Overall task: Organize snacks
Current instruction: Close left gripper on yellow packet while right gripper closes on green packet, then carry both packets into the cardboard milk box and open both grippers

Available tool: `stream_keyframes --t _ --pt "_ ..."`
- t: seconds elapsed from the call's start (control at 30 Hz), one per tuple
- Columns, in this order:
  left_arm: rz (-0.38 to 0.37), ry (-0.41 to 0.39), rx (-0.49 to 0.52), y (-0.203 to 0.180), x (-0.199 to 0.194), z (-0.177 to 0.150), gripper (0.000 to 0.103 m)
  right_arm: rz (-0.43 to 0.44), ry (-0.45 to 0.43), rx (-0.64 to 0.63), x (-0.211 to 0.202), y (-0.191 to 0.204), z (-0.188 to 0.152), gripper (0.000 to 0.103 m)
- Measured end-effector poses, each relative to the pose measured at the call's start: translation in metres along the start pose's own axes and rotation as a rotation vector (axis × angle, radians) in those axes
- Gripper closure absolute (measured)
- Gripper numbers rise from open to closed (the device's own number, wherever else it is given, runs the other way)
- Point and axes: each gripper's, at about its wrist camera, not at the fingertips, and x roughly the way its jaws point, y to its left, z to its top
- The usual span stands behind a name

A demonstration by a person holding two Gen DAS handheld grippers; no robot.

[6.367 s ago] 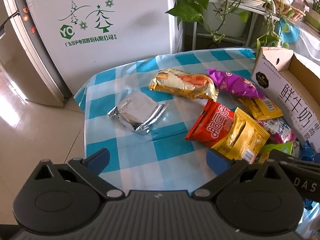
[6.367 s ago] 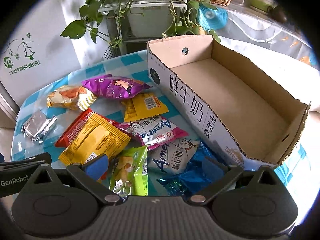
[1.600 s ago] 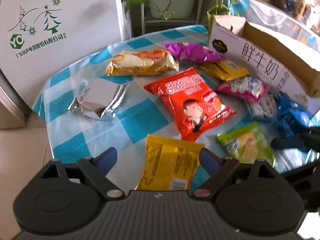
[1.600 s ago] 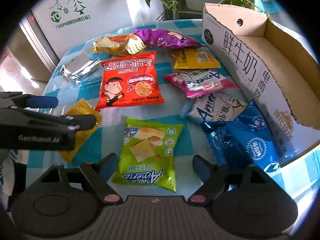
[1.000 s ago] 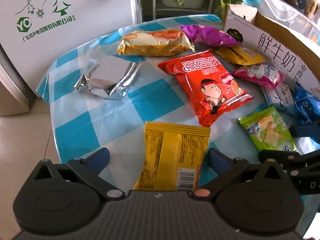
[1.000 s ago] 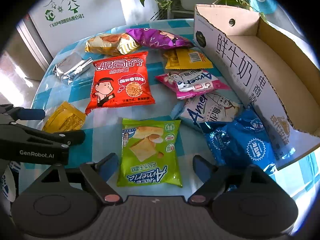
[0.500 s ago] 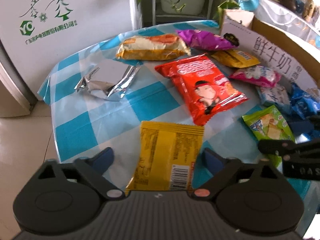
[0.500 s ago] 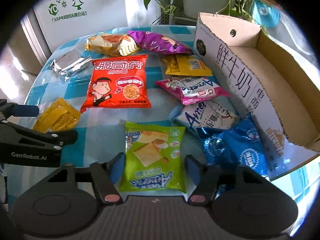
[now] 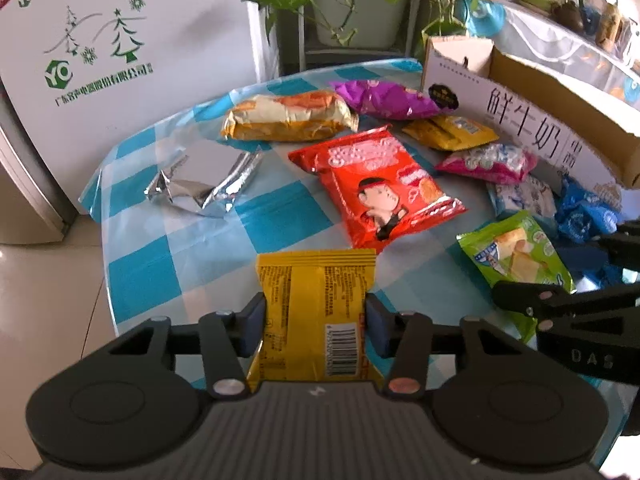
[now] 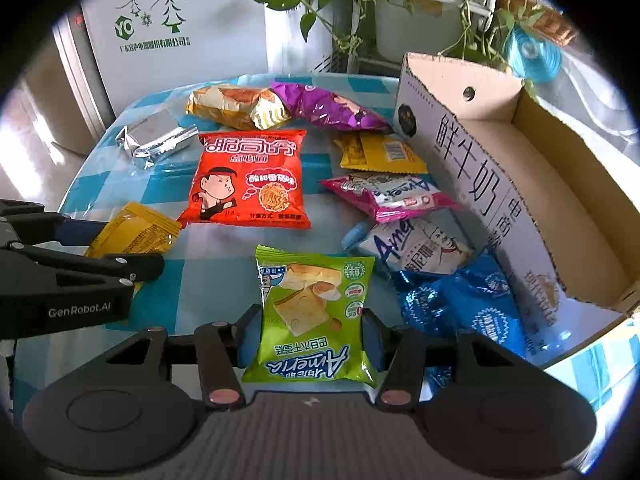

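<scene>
Yellow packet [image 9: 316,312] clamped in left tool [image 9: 316,326], green packet [image 10: 316,320] clamped in right tool [image 10: 312,338]

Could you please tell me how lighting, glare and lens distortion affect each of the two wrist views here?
Left wrist view: sunlight glares off the crumpled silver foil packet and washes out the red noodle packet; straight edges bow. Right wrist view: a black circular vignette darkens the corners, the brown cardboard box curves strongly, and colours on the green cracker packet stay clear.
</scene>
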Motion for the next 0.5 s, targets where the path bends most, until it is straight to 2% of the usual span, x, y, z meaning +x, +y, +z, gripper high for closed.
stream_keyframes --t 0.13,0.5 --pt "-0.004 -0.031 -0.019 0.001 -0.009 0.003 0.053 -0.015 -0.035 -0.031 -0.009 0.003 -0.002 0.045" --pt "-0.04 -0.12 -0.041 -0.001 -0.036 0.014 0.053 -0.026 -0.066 -0.031 -0.035 0.003 0.004 0.045"
